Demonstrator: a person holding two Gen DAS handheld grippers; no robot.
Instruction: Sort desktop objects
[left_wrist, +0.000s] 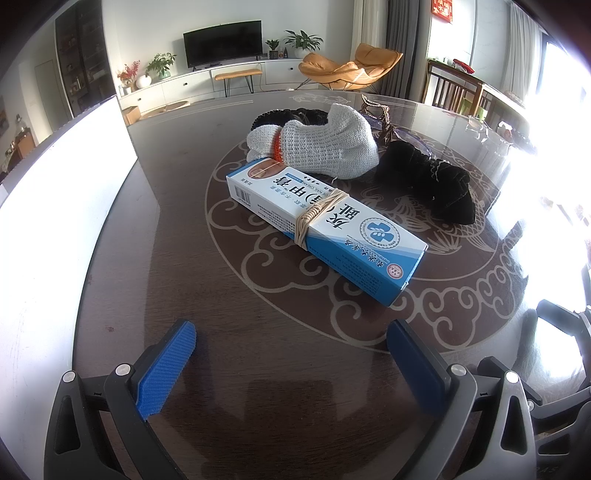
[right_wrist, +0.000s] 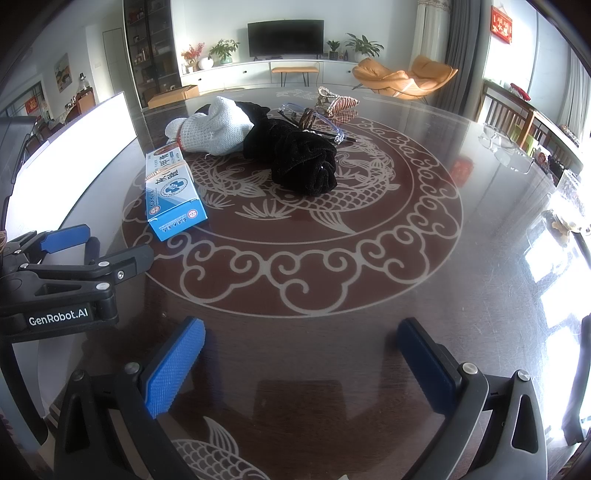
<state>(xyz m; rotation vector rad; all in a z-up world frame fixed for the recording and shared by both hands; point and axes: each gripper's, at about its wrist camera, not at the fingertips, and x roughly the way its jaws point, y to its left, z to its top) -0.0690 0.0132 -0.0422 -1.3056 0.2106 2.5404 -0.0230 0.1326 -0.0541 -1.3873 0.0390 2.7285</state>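
A: Tongs?

B: I read the left gripper spread wide and empty, low over the table. The right gripper is likewise wide, nothing between its pads.

A: Objects?

B: The box, banded with rubber bands, lies just ahead of the left gripper, its far end touching the grey sock. A black cloth lies beside the sock, glasses behind it. A white board stands on the left.

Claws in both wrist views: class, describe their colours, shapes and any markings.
Each claw, left and right, has two flat blue ribbed pads on black angular arms with silver round bolts. In the right wrist view the left claw's black body reads "GenRobot.AI" in white.
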